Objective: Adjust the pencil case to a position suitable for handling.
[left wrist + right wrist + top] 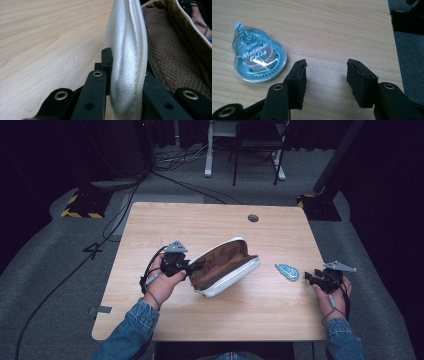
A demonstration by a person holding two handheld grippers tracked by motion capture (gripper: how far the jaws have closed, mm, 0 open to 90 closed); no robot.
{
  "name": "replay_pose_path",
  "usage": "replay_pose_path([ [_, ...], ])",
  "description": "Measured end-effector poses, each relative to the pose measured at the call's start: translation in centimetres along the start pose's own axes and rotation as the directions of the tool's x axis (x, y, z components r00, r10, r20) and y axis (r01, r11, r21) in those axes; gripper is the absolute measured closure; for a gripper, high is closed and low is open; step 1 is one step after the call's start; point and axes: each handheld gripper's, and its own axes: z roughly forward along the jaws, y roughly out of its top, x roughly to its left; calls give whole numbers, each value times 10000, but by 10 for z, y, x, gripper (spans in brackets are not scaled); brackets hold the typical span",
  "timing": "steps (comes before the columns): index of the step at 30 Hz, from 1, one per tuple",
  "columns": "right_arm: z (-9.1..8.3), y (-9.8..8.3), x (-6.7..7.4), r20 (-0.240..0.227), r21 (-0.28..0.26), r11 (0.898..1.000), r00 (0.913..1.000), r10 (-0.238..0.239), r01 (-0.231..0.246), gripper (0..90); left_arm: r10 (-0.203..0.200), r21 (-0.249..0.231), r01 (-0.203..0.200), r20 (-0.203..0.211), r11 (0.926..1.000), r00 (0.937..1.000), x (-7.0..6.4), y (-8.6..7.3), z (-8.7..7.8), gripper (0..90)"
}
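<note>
One pouch point(225, 267) lay open near the centre of the high view, white outside, brown lining inside, mouth facing up and toward the lower left. One left gripper point(192, 266) sat just left of it, jaws clenched on the pouch's white edge. In the left gripper view that white woven edge point(127, 62) ran up the middle of the frame, pinched between the two black jaws at the bottom; a brown mesh pocket point(170, 65) filled the right side, and bare wood took up the left.

One blue correction tape dispenser point(287, 271) lay flat on the table point(200, 220), right of the pouch and apart from it. One right gripper point(307, 277) sat at the right edge of the table, just right of the dispenser, not touching it. In the right gripper view its two jaws stood apart with nothing between them, only bare wood in the gap; the dispenser point(258, 58) was in the left half of that frame, close to the left jaw's tip.

Two denim sleeves came in from the bottom of the high view. One round hole point(253, 218) showed in the table's upper right part.
</note>
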Motion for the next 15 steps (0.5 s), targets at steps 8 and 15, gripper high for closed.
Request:
replay_pose_path([
  [8,1,1,0,-12,8,10000,10000,50,-50,507,262,455,-279,393,9986,9989,-13,-13,-3,852],
  [15,1,1,0,-33,-12,10000,10000,-7,7,507,451,552,-501,884,9972,9951,-22,-18,-3,851],
])
